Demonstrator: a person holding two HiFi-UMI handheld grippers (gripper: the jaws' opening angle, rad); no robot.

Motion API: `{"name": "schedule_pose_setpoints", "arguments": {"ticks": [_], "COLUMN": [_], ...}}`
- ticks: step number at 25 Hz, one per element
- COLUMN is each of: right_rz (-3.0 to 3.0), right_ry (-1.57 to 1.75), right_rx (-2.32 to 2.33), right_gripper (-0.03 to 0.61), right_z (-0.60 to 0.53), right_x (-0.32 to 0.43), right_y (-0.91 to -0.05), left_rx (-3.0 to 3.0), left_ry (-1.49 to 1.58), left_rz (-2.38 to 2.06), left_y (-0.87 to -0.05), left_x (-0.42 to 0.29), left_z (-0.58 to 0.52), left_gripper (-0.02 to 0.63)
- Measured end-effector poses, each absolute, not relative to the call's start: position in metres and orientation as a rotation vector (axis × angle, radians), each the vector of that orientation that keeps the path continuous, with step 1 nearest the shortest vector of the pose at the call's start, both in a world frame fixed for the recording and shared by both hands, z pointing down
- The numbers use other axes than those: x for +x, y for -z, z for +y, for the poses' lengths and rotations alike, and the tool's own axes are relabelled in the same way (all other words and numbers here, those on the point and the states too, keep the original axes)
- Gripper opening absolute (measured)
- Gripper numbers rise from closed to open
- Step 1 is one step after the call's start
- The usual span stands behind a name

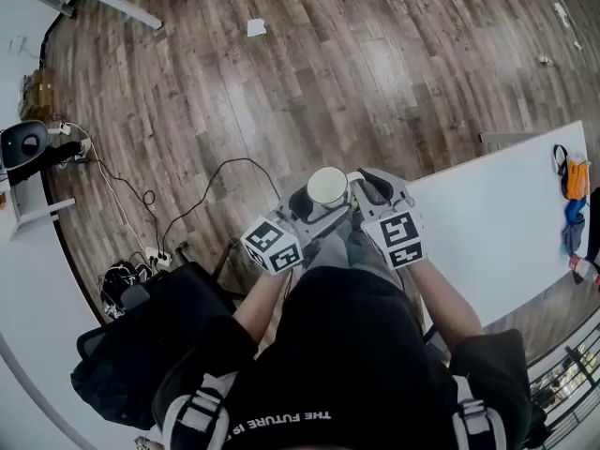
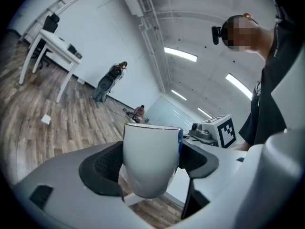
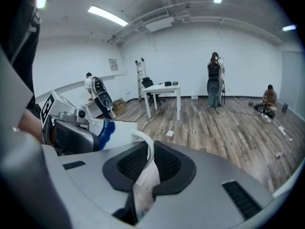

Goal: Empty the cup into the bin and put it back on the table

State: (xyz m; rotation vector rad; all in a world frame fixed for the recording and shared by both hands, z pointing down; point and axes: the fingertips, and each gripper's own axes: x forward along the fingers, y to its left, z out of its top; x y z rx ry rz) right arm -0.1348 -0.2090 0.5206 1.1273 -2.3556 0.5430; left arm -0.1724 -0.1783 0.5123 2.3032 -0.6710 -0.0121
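A white cup is held up in front of my body, over the wooden floor and left of the white table. In the left gripper view the cup stands upright between the jaws, and my left gripper is shut on its body. My right gripper is shut on the cup's thin white handle; the cup's body, with a blue patch, shows just beyond. In the head view the left gripper and the right gripper meet at the cup. The cup's inside is not clear to me.
A dark bag-like thing lies low at my left, beside cables and a power strip. A paper scrap lies on the floor ahead. Orange and blue items sit at the table's far right edge. People and a white desk are far off.
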Motion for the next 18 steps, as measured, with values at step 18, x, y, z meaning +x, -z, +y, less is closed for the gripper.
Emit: {"name": "schedule_pose_setpoints", "arguments": {"ticks": [18], "right_rz": [-2.141], "right_ry": [-0.053], "right_rx": [2.011], "right_gripper": [0.049], "right_z": [-0.150], "right_x": [0.075], "right_y": [-0.354], "left_rx": [2.926], "left_ry": [0.021], "left_rz": [0.151], "left_y": [-0.359], "left_x": [0.028], "left_z": [-0.145], "left_gripper": [0.368]}}
